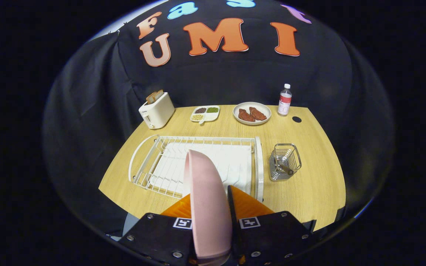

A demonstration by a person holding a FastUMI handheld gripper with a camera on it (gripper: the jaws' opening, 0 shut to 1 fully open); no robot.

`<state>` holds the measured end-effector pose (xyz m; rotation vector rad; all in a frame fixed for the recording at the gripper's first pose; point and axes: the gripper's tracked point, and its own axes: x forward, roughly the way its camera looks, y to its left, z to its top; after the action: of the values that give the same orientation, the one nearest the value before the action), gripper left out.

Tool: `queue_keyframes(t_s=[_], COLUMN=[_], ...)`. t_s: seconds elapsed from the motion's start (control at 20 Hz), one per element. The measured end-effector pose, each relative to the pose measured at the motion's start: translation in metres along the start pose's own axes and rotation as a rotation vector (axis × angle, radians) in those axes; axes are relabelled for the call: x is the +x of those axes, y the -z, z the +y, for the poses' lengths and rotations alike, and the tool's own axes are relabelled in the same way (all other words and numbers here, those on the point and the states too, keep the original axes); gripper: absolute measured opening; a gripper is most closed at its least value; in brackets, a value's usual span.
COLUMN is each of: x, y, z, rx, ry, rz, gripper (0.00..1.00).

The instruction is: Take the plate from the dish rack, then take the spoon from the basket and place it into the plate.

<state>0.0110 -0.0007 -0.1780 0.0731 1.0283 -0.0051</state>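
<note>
The gripper (210, 207) is pinching the plate (205, 192) on edge above the rack (150, 162), so tilting or a loosening grip is risking a slip.

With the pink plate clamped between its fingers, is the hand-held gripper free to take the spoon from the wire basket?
Probably not yet. The hand-held gripper is shut on the pink plate, so nothing is free for the spoon in the wire basket. The way past the white dish rack looks open.
</note>
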Motion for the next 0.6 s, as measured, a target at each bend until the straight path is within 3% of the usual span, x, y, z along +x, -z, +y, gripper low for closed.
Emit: queue_keyframes(t_s=[0.6], x=[-0.009], y=[0.094], z=[0.022], rx=[0.004], ry=[-0.07], rz=[0.058], gripper=[0.3])
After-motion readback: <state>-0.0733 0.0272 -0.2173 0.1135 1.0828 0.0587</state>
